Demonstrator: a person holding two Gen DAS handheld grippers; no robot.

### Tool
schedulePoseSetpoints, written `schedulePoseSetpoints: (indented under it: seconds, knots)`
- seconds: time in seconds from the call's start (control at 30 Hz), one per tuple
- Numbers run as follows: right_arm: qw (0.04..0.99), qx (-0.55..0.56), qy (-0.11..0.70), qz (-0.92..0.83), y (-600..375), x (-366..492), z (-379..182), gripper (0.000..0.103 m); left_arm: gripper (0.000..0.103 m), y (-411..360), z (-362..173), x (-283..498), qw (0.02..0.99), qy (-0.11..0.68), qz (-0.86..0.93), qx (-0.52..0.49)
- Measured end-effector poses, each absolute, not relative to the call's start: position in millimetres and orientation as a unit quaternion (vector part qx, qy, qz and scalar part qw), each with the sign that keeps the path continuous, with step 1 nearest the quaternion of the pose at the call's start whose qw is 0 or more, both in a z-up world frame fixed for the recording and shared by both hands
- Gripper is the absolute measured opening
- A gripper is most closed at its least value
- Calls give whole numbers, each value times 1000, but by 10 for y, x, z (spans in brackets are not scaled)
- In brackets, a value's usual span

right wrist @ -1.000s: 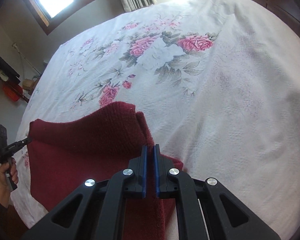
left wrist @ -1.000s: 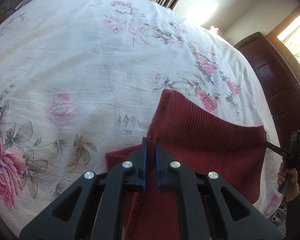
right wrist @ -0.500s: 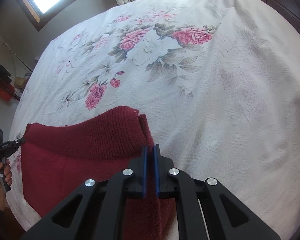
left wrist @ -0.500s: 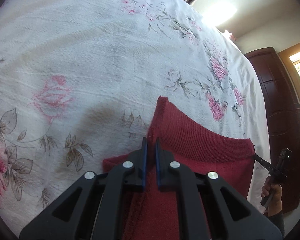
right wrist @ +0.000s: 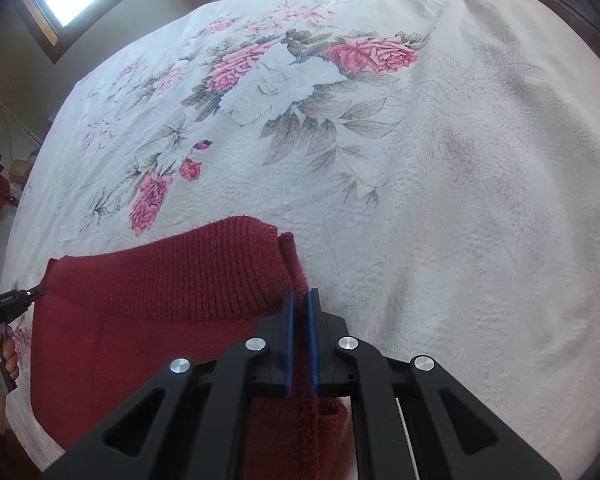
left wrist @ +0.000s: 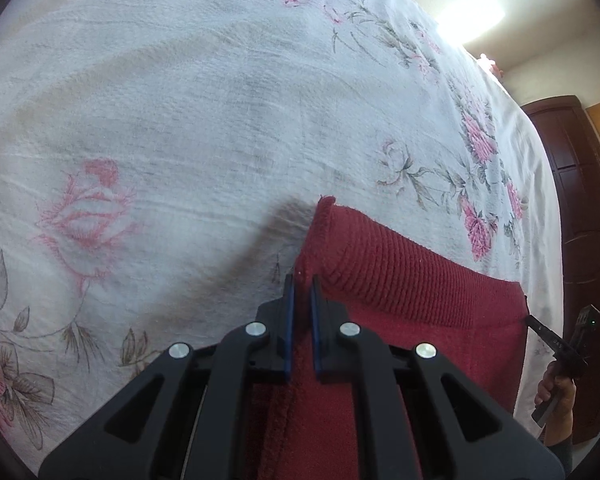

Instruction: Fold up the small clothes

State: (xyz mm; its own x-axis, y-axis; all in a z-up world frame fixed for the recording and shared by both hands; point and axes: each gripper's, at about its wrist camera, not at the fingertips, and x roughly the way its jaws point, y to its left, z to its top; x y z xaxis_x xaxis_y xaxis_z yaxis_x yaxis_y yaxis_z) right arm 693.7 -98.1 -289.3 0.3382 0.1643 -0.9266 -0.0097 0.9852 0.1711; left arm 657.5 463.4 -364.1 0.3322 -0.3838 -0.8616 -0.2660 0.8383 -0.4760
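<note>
Both clamped tight: the left hand-held gripper (left wrist: 301,280) and right hand-held gripper (right wrist: 300,298) each pinch an edge of the red knit garment (left wrist: 400,280) above the floral bed (left wrist: 180,100).

The supporting surface is a bed (left wrist: 180,100) covered by a white bedspread (right wrist: 480,200) printed with pink roses and grey-green leaves. A dark red knitted garment (right wrist: 160,300) is laid directly on it near the front edge, its ribbed upper portion folded over.
</note>
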Motion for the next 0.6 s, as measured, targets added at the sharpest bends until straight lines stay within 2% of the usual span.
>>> schedulePoseSetpoints:
  seconds: [0.13, 0.17, 0.2, 0.3, 0.37, 0.5, 0.53, 0.57, 0.6]
  knots:
    - [795, 63, 602, 50, -969, 7001, -3171, 10, 13, 4618, -3795, 6579, 749, 603, -19, -273]
    - [801, 62, 594, 48, -982, 6976, -3144, 13, 23, 4636, -3748, 6561, 750, 605, 0, -269]
    - [809, 71, 581, 47, -1007, 6937, -3074, 18, 25, 4643, -3648, 6535, 757, 600, 19, -259]
    - [832, 106, 541, 67, -1054, 6769, -2800, 19, 26, 4526, -3228, 6437, 802, 548, -7, -238]
    - [825, 134, 542, 89, -1047, 6696, -2762, 19, 28, 4340, -3067, 6401, 813, 526, -77, -239]
    - [792, 138, 587, 97, -949, 6685, -3070, 17, 23, 4127, -3440, 6467, 774, 580, -94, -235]
    - [785, 137, 598, 88, -972, 6686, -3176, 13, 23, 4161, -3579, 6464, 763, 596, -79, -236]
    - [780, 136, 605, 78, -1016, 6701, -3269, 2, 17, 4197, -3704, 6456, 755, 609, -64, -234]
    - [777, 139, 609, 73, -1060, 6708, -3327, 0, 10, 4242, -3783, 6440, 753, 612, -57, -235]
